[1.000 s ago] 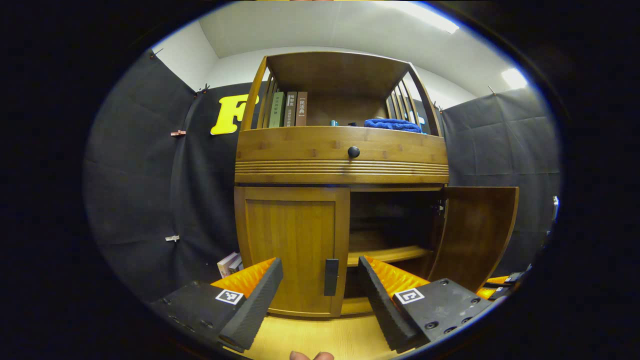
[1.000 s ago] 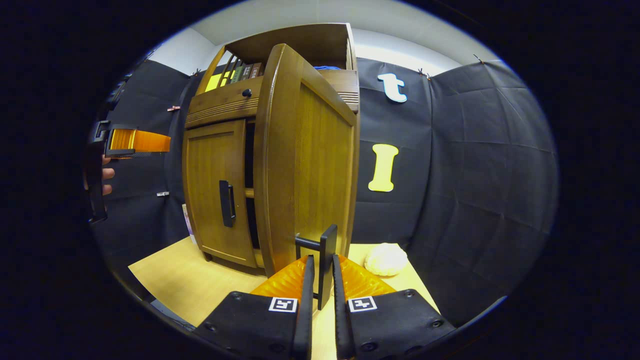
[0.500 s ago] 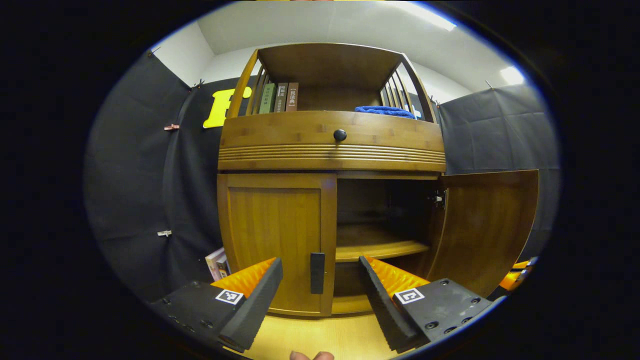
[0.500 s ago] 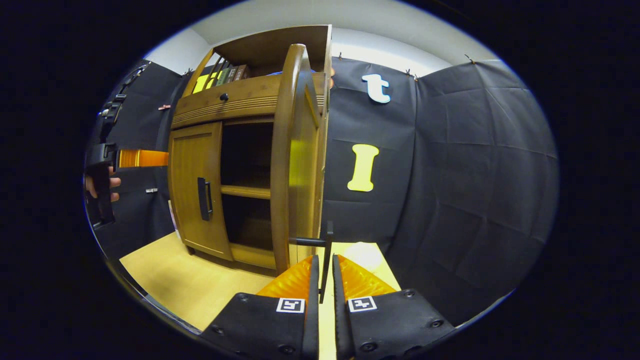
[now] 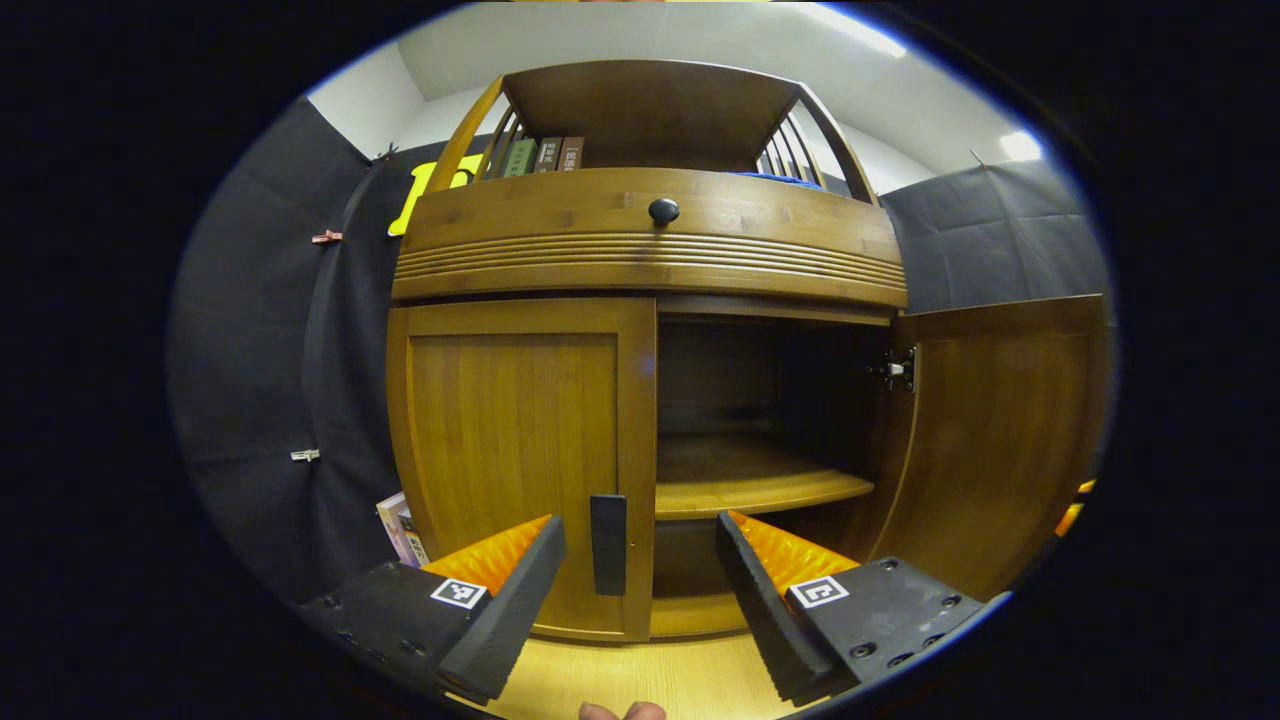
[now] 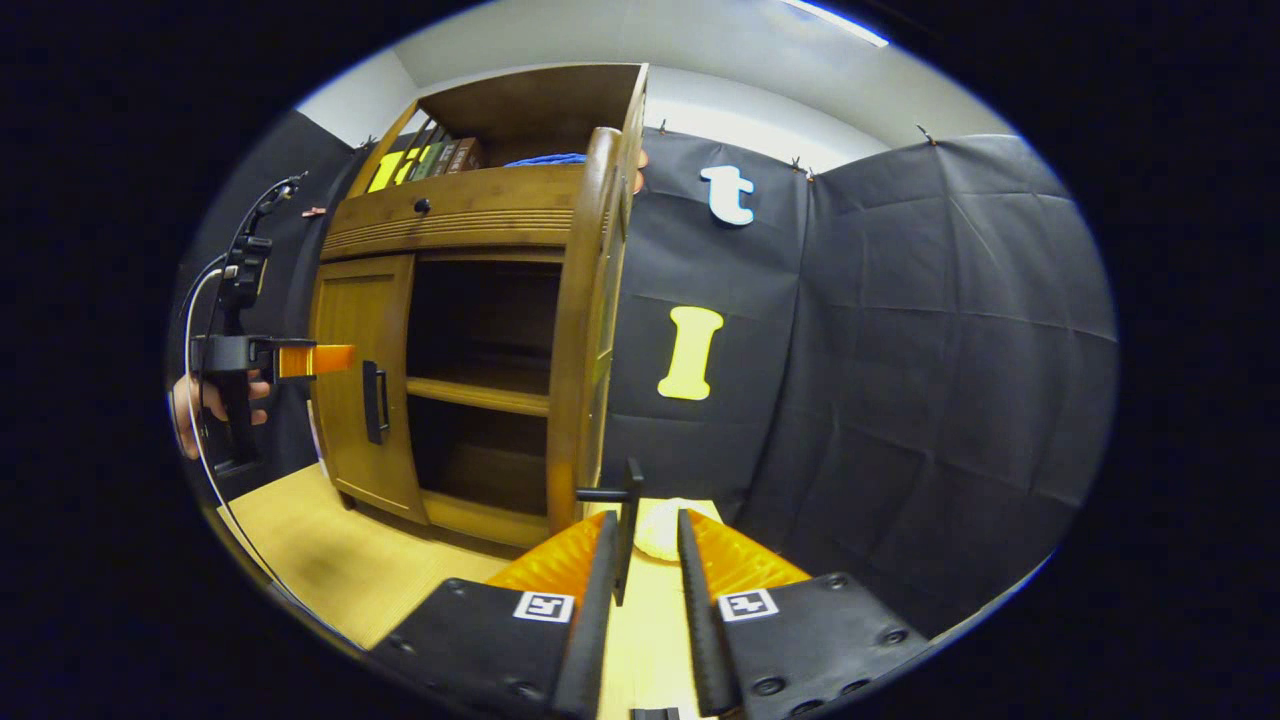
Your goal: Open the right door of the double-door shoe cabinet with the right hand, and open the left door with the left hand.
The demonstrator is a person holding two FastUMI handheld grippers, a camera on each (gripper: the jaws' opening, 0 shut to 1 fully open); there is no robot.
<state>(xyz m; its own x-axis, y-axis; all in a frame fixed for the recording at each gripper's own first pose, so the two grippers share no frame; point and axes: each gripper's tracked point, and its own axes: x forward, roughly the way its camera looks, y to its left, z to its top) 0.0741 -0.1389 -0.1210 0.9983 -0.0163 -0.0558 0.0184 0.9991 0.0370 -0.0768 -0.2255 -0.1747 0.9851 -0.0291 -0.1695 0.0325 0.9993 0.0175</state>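
Black cloth walls close in a booth where a wooden shoe cabinet [image 5: 640, 250] stands on a pale wood table [image 6: 330, 560]. Its top shelf is partly hidden behind the curved front rail; three book spines [image 5: 540, 155] and a sliver of blue cloth [image 5: 775, 178] show above it. One round black knob [image 5: 663, 210] sits on the drawer front.

Two doors: the left door [image 5: 515, 460] is closed, and the right door [image 5: 990, 440] stands swung wide, its outer edge cut off in the left gripper view. Two bare inner shelves show in the dark opening.

In the left gripper view, the left gripper [image 5: 640, 580] points straight at the cabinet, fingers spread wide, with the left door's black handle [image 5: 607, 530] between them but apart from both. A fingertip peeks in at the bottom edge.

In the right gripper view, the right gripper [image 6: 645, 600] has fingers slightly parted around the right door's handle [image 6: 628, 520]; whether they touch it is hard to tell. A pale rounded object [image 6: 662, 525] is mostly hidden behind them.
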